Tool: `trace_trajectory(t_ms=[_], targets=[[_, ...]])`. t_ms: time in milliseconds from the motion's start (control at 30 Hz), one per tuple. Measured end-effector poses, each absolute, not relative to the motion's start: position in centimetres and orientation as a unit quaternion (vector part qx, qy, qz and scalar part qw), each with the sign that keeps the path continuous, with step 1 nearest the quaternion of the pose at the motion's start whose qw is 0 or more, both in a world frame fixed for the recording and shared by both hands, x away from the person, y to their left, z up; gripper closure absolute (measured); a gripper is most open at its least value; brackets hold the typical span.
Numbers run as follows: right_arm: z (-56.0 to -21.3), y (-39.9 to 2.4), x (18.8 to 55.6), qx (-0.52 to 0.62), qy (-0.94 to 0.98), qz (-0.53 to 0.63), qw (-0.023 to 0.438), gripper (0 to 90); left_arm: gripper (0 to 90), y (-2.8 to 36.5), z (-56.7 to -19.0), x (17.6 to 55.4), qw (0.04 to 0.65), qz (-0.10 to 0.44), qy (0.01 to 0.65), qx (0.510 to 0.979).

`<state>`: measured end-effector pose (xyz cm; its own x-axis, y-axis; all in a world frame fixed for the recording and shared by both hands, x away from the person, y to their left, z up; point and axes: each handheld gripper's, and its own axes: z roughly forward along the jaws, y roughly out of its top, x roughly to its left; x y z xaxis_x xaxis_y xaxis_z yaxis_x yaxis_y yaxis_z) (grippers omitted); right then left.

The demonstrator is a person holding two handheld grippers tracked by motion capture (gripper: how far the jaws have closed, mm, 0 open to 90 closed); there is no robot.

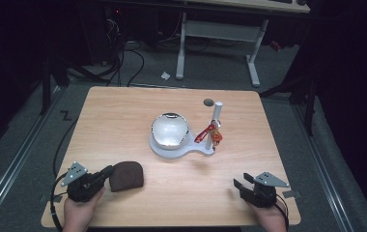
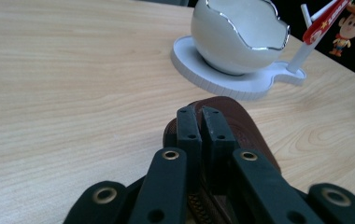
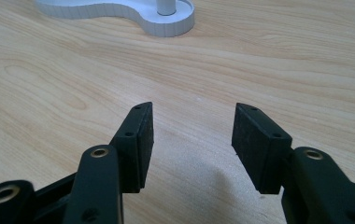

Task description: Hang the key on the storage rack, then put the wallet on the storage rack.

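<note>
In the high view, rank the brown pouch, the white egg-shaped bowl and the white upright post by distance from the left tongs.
1. Brown pouch, clamped in the left tongs.
2. White egg-shaped bowl, mid-table on its base.
3. White upright post, farthest, right of the bowl.

Left gripper [image 2: 202, 122] jaws cover the near part of the brown pouch [image 2: 245, 126]; what they pinch is hidden. White stand [image 3: 119, 11] cut off by the top edge in the right gripper view. Small figure [image 1: 217, 137] too tiny to make out from above.
</note>
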<state>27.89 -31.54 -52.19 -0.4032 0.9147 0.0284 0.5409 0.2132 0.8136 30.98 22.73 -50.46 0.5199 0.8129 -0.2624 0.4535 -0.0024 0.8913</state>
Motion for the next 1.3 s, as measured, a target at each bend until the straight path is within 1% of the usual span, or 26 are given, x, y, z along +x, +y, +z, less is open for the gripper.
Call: trace_trajectory(t_ms=[400, 867, 1300], targets=[[-52.3, -31.5, 28.1, 0.493, 0.738, 0.390, 0.246, 49.5, 87.3, 23.1, -49.5, 30.7, 0.549, 0.178, 0.458, 0.676], [-52.2, -31.7, 27.9, 0.494, 0.735, 0.391, 0.252, 49.8, 87.3, 22.6, -48.9, 30.9, 0.546, 0.200, 0.450, 0.678], [-51.9, -31.7, 27.6, 0.487, 0.733, 0.403, 0.252, 50.1, 87.5, 21.7, -47.5, 30.6, 0.544, 0.210, 0.440, 0.683]])
